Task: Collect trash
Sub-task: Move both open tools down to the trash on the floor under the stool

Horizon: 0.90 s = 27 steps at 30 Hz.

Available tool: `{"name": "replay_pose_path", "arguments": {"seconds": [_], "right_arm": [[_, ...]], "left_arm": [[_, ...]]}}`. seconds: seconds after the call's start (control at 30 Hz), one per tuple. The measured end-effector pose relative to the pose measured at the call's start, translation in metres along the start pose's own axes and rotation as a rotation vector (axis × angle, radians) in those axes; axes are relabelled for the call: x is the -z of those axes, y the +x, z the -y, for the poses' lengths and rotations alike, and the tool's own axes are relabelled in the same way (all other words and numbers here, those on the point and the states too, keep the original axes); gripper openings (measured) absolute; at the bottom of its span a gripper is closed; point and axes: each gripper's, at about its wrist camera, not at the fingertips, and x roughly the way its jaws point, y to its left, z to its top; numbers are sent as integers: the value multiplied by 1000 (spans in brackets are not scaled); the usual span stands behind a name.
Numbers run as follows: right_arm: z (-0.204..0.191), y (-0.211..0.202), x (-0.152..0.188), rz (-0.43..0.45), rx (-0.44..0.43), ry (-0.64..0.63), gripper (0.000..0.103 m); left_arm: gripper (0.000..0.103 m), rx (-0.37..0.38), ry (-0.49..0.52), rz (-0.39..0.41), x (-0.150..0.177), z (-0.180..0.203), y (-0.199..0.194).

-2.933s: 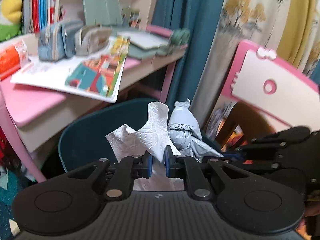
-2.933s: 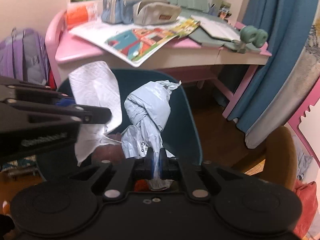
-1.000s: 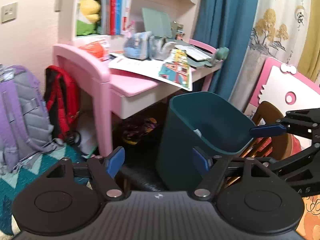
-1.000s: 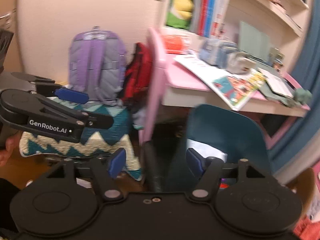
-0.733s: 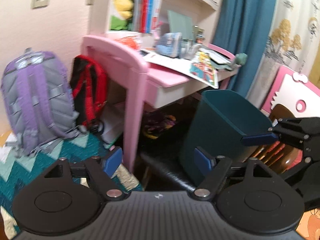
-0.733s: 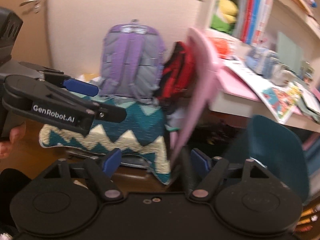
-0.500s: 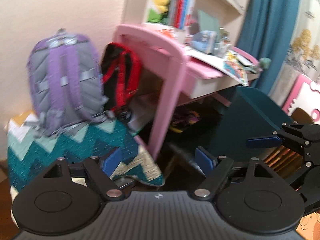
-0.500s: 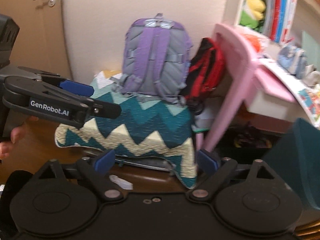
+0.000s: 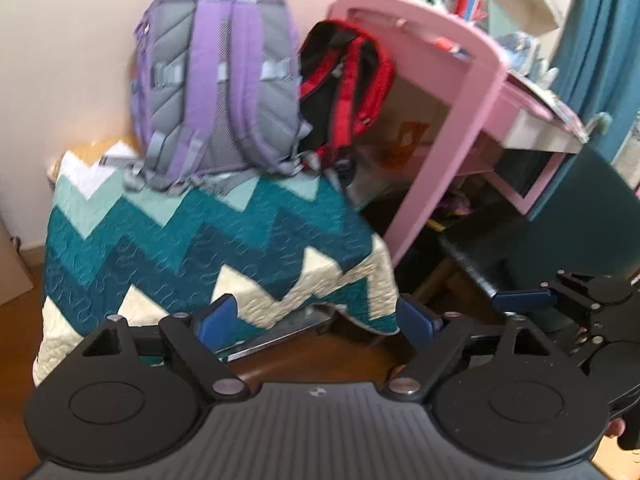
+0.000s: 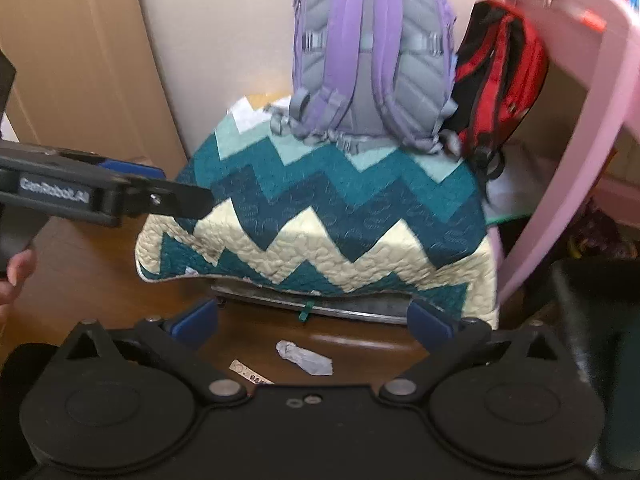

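Observation:
A crumpled grey plastic scrap [image 10: 305, 356] lies on the brown wooden floor just ahead of my right gripper [image 10: 314, 322], with a small paper strip [image 10: 250, 372] left of it. The right gripper is open and empty above them. My left gripper [image 9: 316, 320] is open and empty above the floor in front of the quilt. The dark teal trash bin [image 9: 592, 220] stands at the right edge of the left wrist view; its dark side also shows in the right wrist view [image 10: 600, 320].
A teal and cream zigzag quilt [image 10: 332, 216] covers a low stand ahead. A purple backpack [image 10: 372, 52] and a red backpack [image 10: 500, 76] lean on it. A pink desk [image 9: 452, 92] stands to the right. A wooden door [image 10: 80, 60] is at the left.
Both grippers held trash over the bin, then opened and let it go. Both have since swung left, away from the bin and desk, toward the quilt and floor.

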Motion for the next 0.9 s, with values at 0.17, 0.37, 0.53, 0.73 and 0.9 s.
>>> {"name": "replay_pose_path", "arguments": {"seconds": [0.17,0.37,0.53,0.73,0.9], "right_arm": [[-8,67,20,-56,-16,2,102],[-18,144,52,-140,-25,-83,101],[-18,206,80,-228,-37,-125,101],[-25,273,131,-338,-41,-296,100],[-39,315,180,-457,-85,-482,95]], "left_arm": [[100,-14,-35,-38,25,-37,38],[100,-47,-76,-150,64,-80,100],[100,-132,-220,-267,108,-113,164],[100,-214,-404,-406,175,-135,231],[100,-294,-499,-551,234,-146,278]]}}
